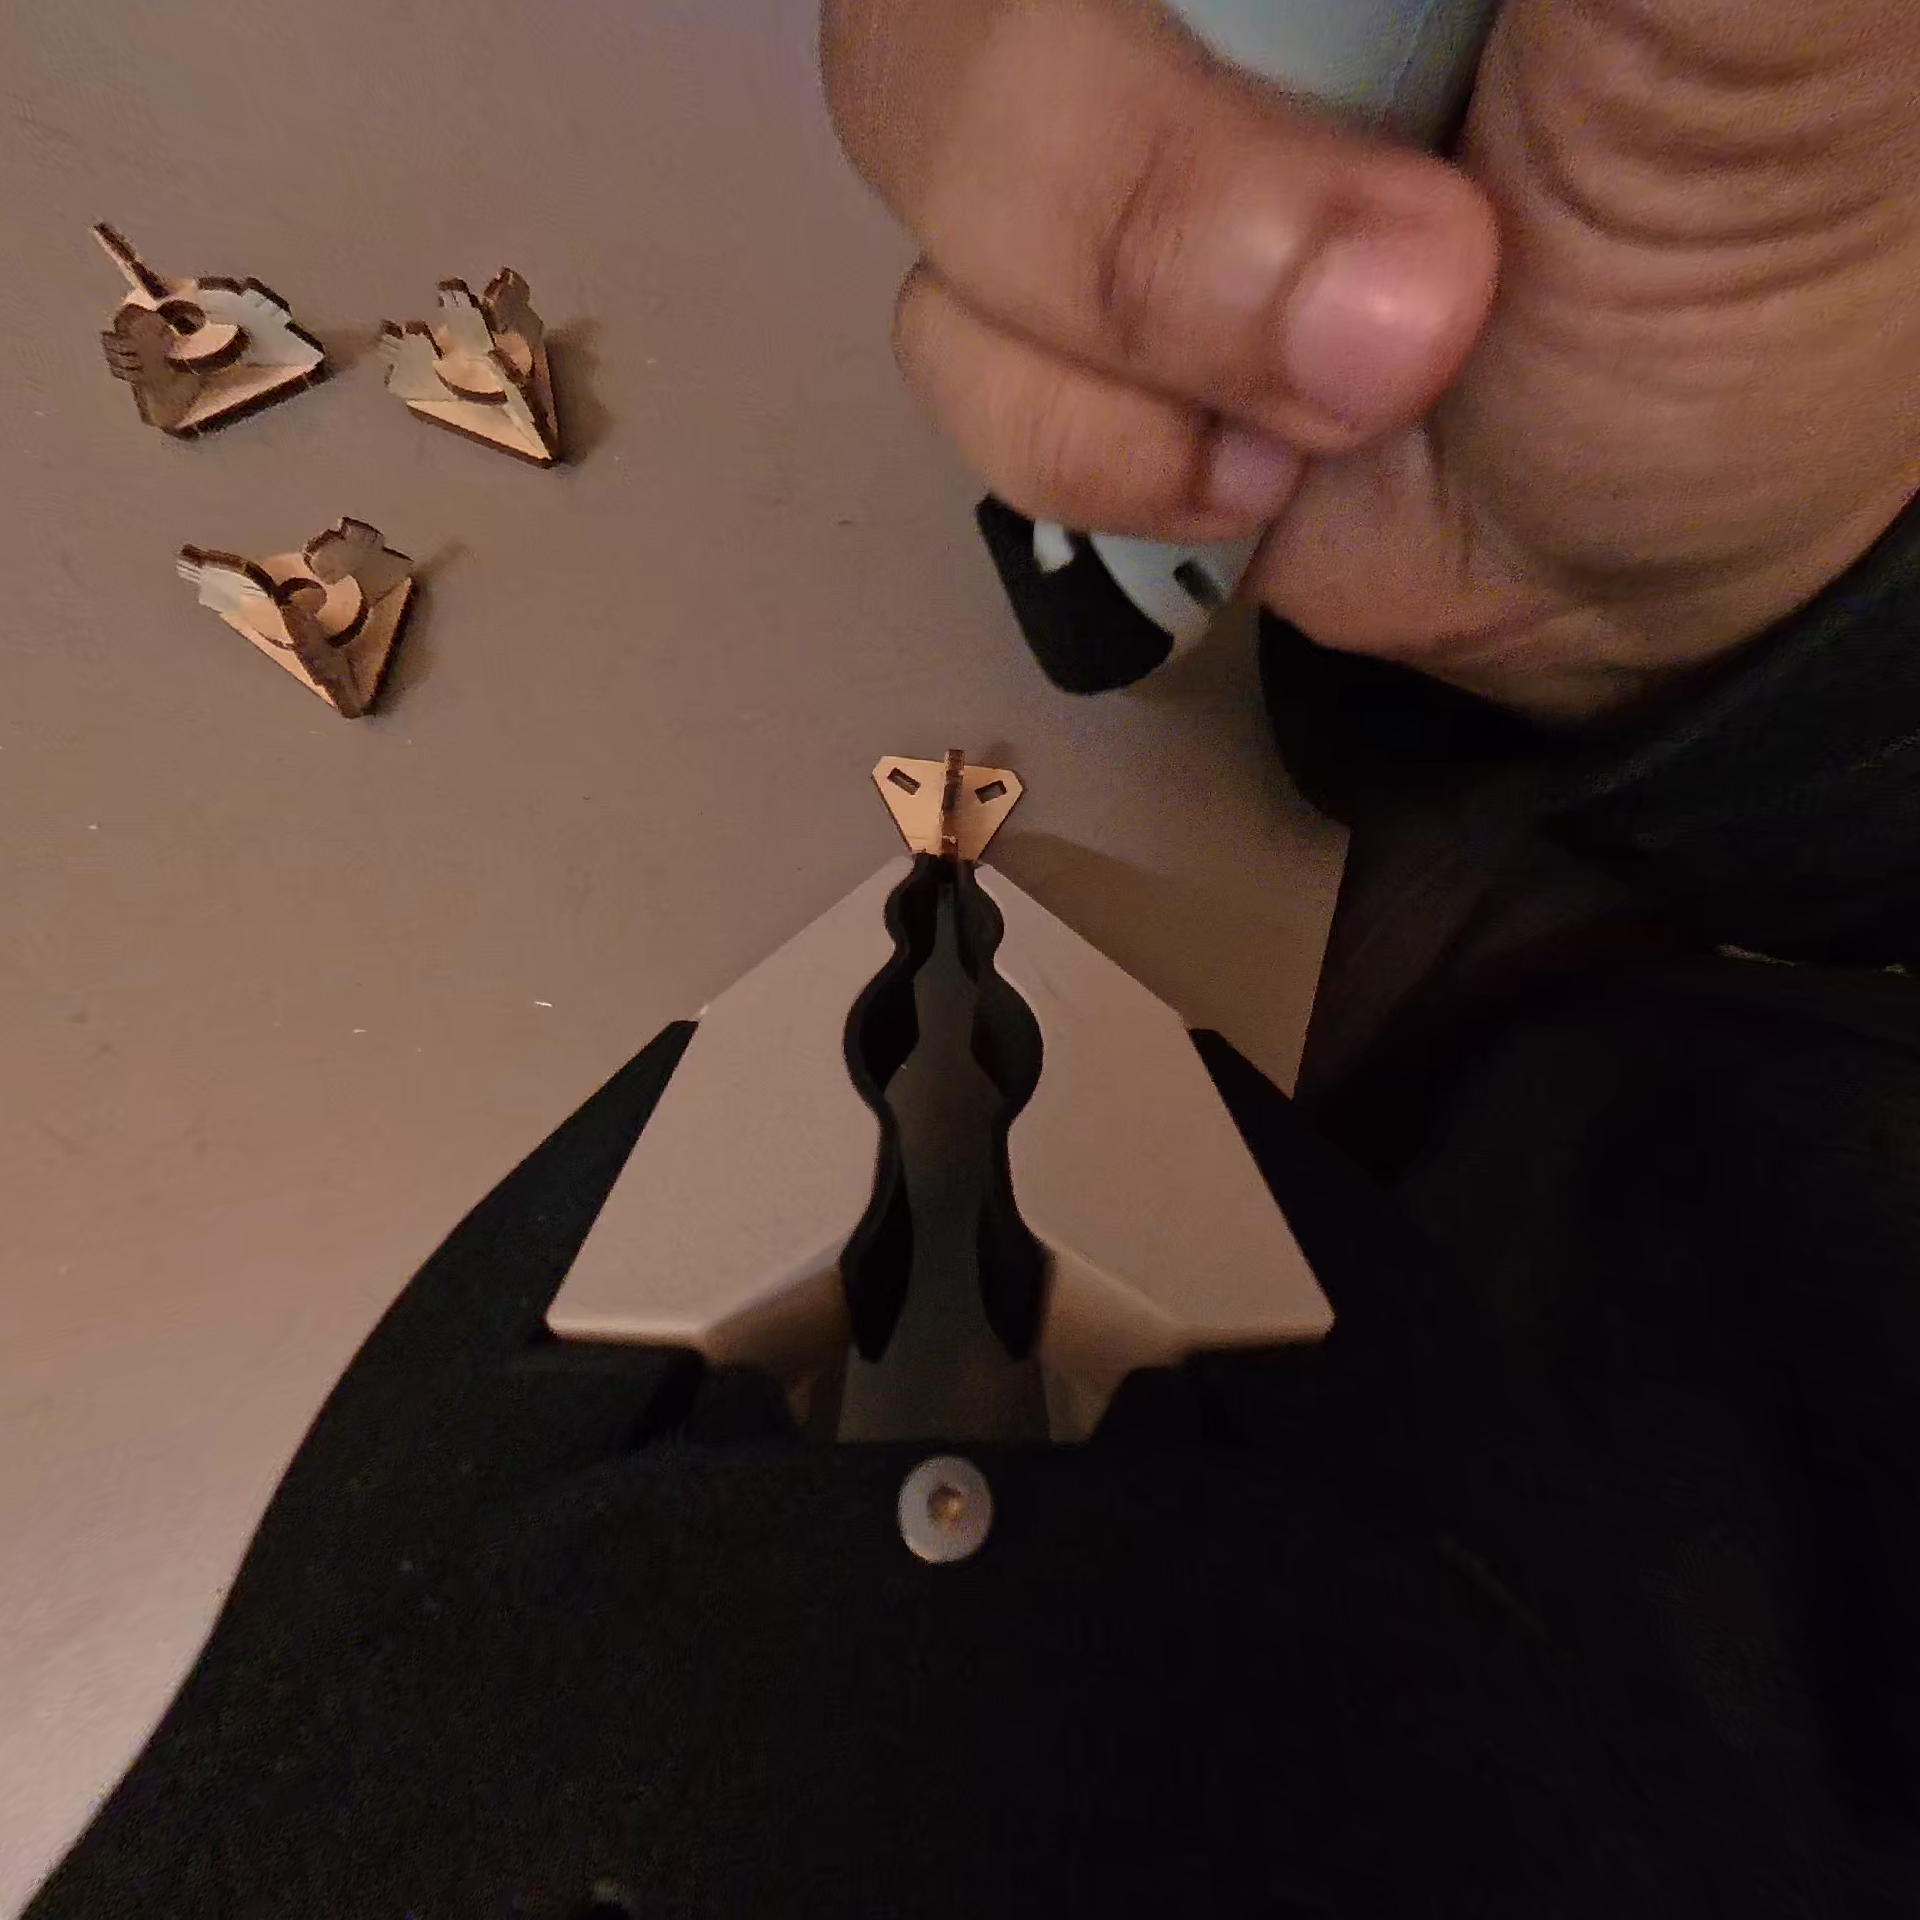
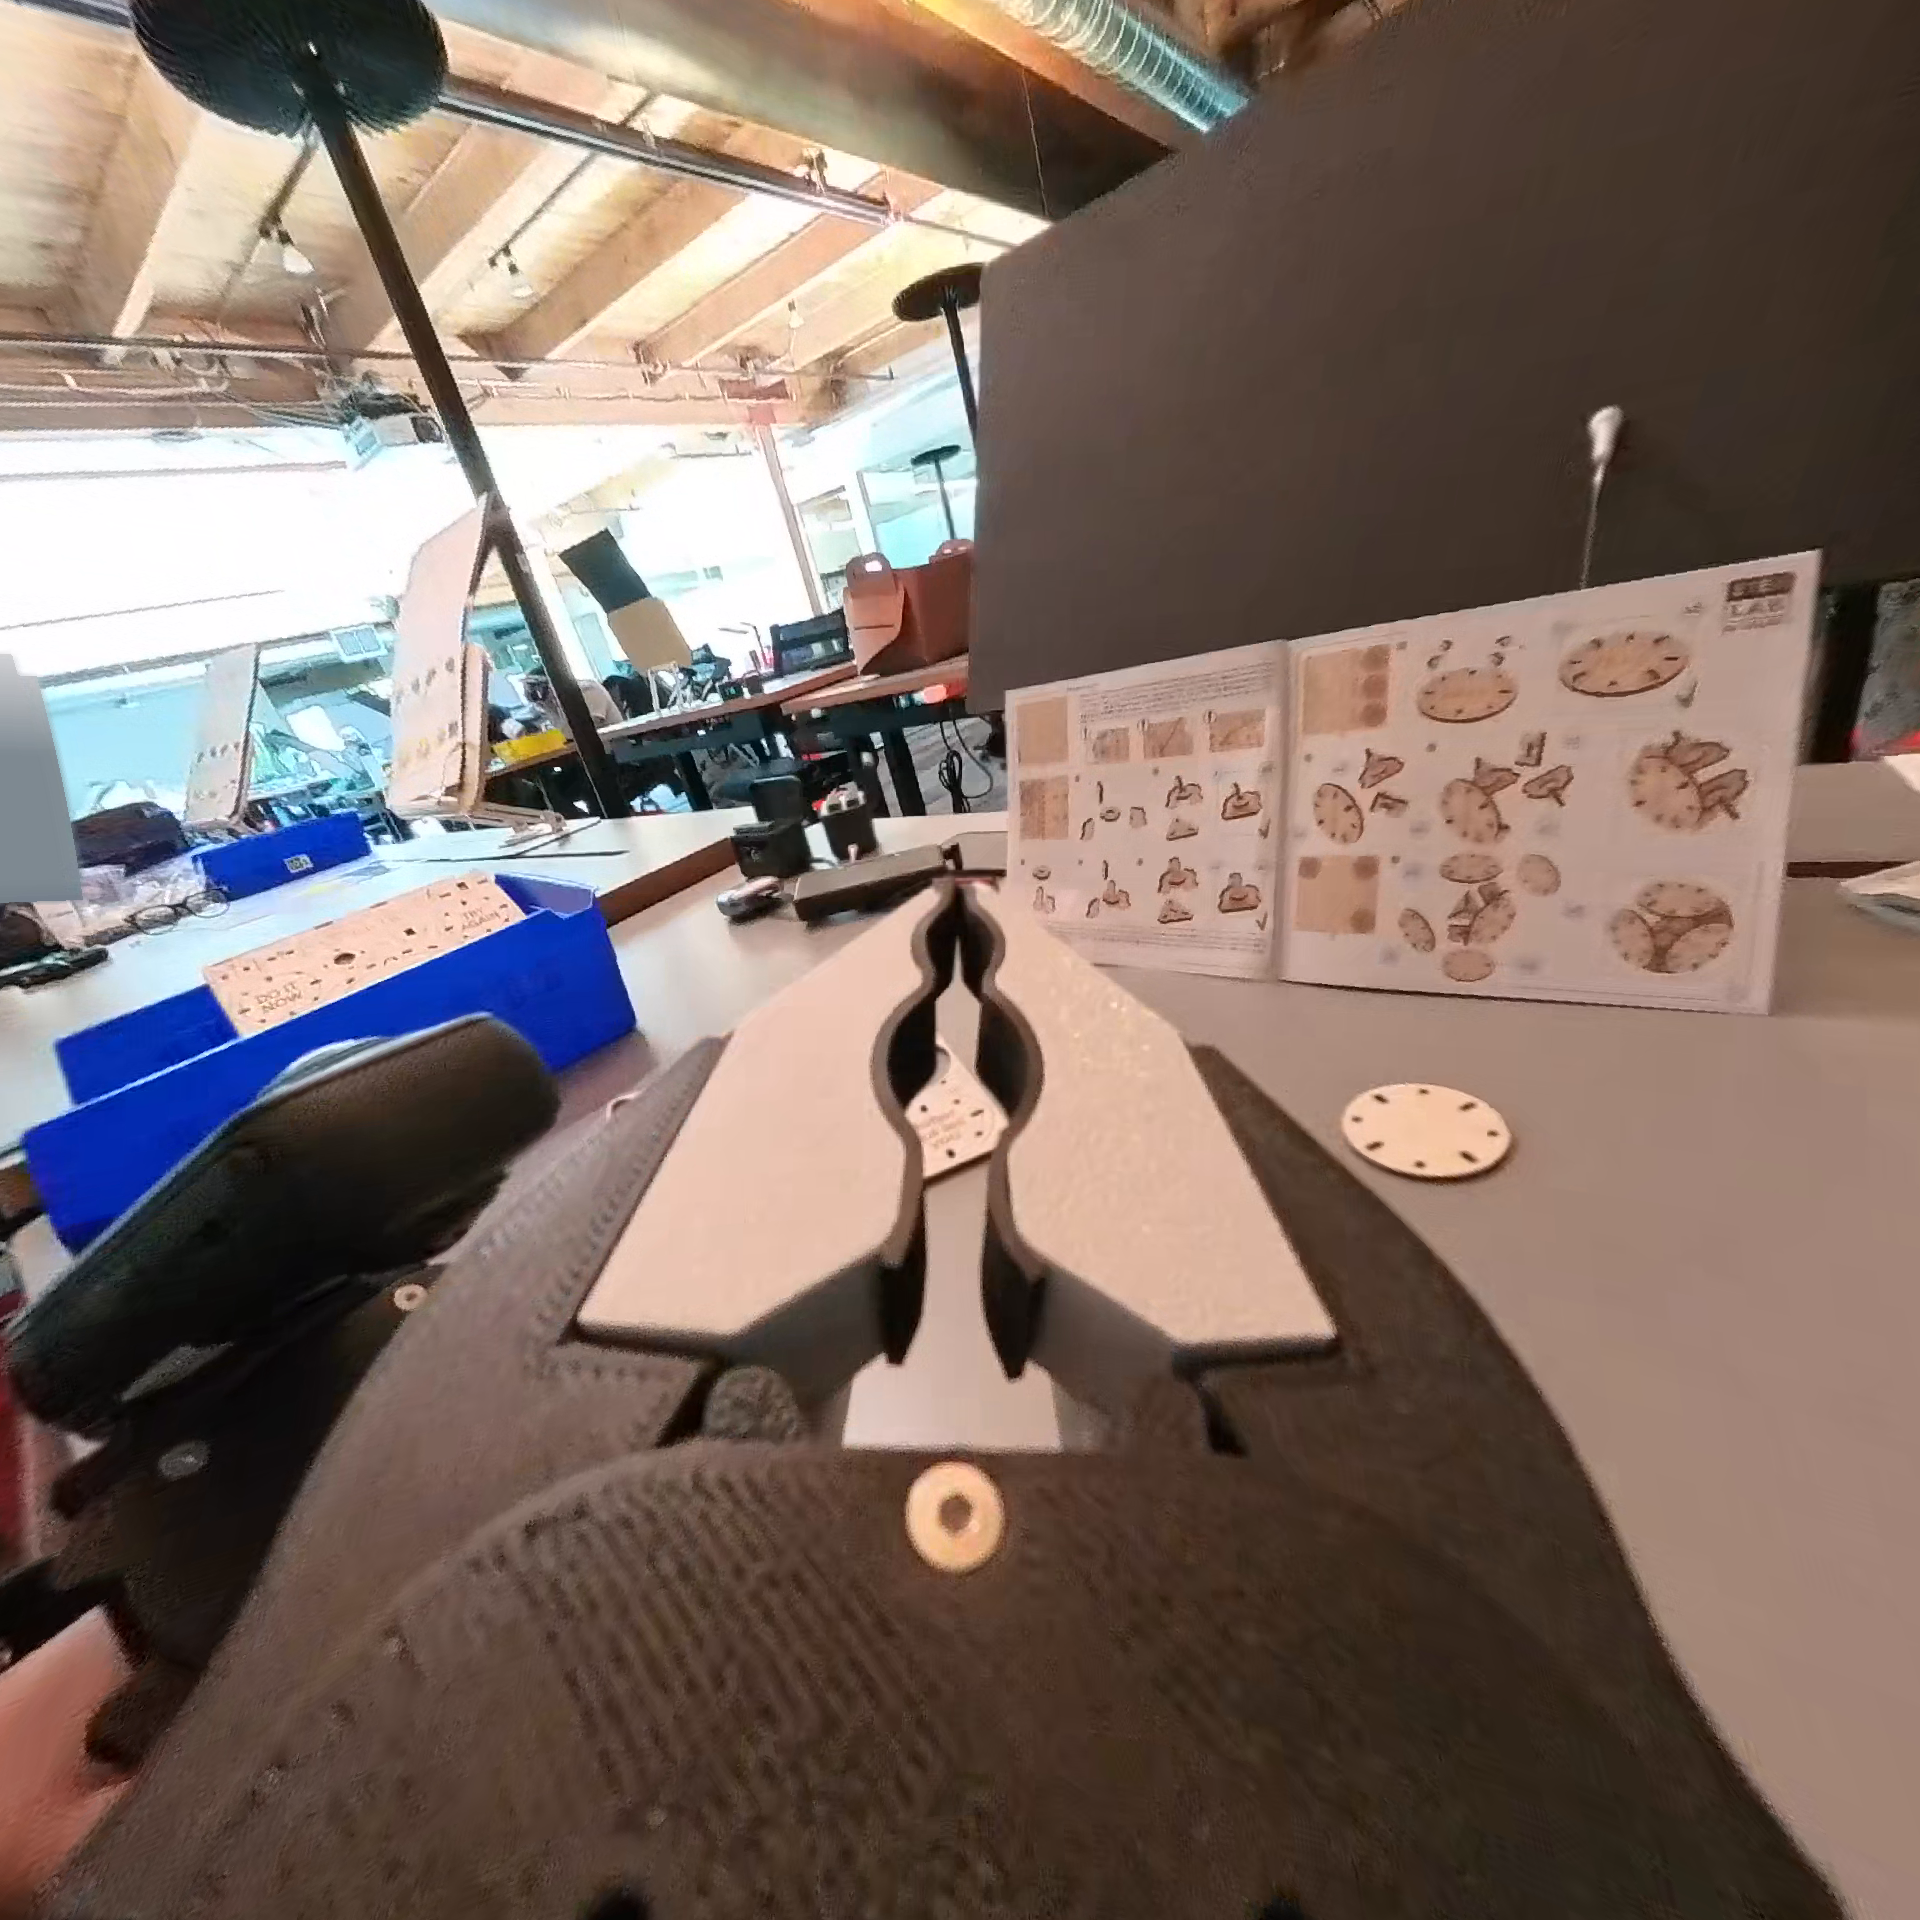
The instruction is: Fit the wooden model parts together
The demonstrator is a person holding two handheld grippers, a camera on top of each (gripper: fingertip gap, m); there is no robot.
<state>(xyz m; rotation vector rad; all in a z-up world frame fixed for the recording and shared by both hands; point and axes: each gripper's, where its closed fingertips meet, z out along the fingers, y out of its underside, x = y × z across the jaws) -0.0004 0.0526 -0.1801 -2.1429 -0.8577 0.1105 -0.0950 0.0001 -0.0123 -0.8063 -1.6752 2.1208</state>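
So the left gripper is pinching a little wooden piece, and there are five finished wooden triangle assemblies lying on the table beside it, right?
Not quite: the left wrist view shows three wooden triangle assemblies on the table, not five. The left gripper does pinch a little wooden piece.

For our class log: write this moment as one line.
left gripper: shut on wooden piece | right gripper: shut, bare | three wooden assemblies on table

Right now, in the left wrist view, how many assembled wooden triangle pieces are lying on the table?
3. Far-left piece; second piece just right of it; third piece nearer the camera. The hand could hide others.
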